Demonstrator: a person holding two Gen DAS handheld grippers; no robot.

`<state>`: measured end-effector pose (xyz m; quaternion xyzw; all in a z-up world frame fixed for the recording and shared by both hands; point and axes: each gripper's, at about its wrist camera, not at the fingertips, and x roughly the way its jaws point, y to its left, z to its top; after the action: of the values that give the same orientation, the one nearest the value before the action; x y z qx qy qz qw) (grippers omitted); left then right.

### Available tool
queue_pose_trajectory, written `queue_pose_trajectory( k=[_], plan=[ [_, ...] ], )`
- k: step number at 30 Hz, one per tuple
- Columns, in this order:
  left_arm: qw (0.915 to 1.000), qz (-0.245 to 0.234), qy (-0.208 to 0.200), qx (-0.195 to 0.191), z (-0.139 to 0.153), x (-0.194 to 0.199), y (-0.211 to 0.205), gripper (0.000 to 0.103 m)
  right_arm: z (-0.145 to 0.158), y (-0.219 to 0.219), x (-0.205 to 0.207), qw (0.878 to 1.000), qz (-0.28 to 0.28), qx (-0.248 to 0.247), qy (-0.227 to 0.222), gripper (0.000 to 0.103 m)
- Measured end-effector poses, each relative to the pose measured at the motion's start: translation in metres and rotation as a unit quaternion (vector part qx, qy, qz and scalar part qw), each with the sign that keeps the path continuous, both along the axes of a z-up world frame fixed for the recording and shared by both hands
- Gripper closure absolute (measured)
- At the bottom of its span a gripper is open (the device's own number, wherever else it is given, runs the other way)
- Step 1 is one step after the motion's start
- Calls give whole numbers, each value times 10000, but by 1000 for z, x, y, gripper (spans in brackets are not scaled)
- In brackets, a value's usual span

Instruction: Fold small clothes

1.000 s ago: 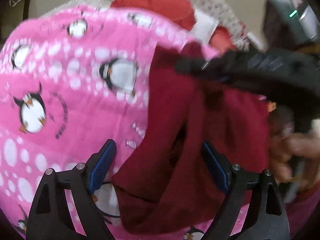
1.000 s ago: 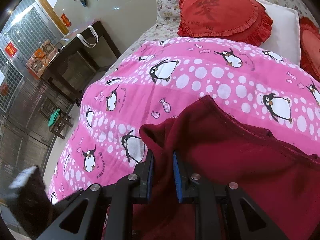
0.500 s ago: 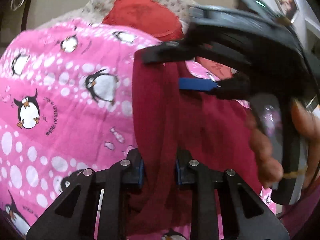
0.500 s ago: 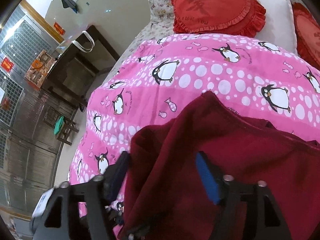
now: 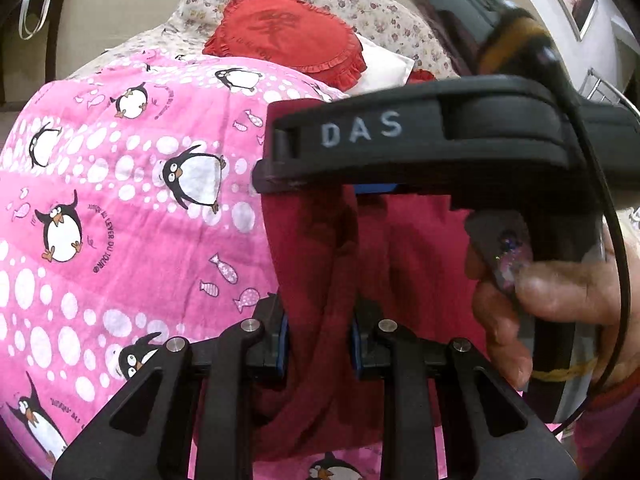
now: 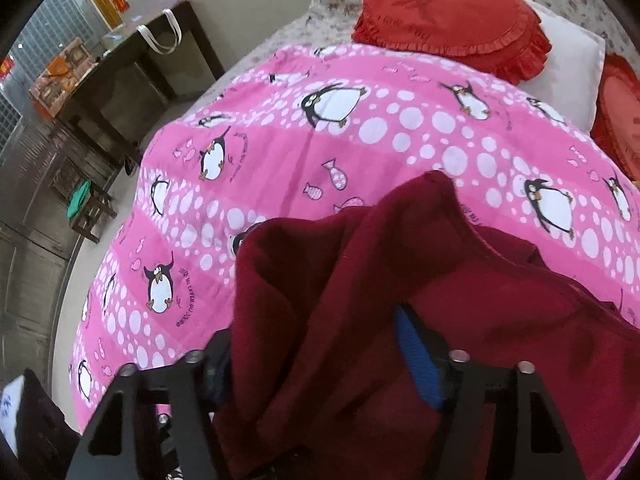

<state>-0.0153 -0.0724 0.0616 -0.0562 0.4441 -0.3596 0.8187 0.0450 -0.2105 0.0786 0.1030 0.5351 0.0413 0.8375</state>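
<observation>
A dark red garment [image 5: 320, 264] lies bunched on a pink penguin-print blanket [image 5: 120, 208]. My left gripper [image 5: 318, 340] is shut on a fold of the garment near its lower edge. In the right wrist view the same garment [image 6: 360, 280] drapes over my right gripper [image 6: 316, 356], whose jaws stand wide open with cloth lying loosely between them. The right gripper's black body, marked DAS, crosses the left wrist view [image 5: 420, 140], held by a hand just above the garment.
Red heart-shaped cushions [image 6: 448, 16] and a white pillow [image 6: 568, 68] lie at the head of the bed. A dark wooden table [image 6: 132, 80] and a small stool [image 6: 88, 208] stand on the floor to the left of the bed.
My left gripper closed on the garment fold and stays shut. My right gripper opened, released the cloth, and moved over the garment in front of the left camera.
</observation>
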Motion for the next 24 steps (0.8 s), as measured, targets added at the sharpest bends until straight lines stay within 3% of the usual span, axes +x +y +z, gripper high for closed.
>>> queue_pose_trajectory(
  k=[4,11,17,20,21,24],
  plan=[
    [9999,6,-71,89,11,2,-12,82,14,-6,-13,9994,140,146,-265,71],
    [9993,-323,-210,4,47,-20,-56,82,53,-40,-48,9970,147,291,-708,79],
    [9961,-855,-182,93,66,-50,-126,82,85,-109,-106,9926,-333,210,-1150,83],
    [9922,-1236,36,-128,66,-67,-166,82,90,-158,-141,9874,-811,328,-1317,91],
    [9908,-1346,56,-154,68,-70,-180,82,88,-171,-149,9865,-916,355,-1310,97],
    [9892,-1439,-210,180,71,-88,-212,82,80,-202,-172,9842,-1164,406,-1273,100]
  ],
)
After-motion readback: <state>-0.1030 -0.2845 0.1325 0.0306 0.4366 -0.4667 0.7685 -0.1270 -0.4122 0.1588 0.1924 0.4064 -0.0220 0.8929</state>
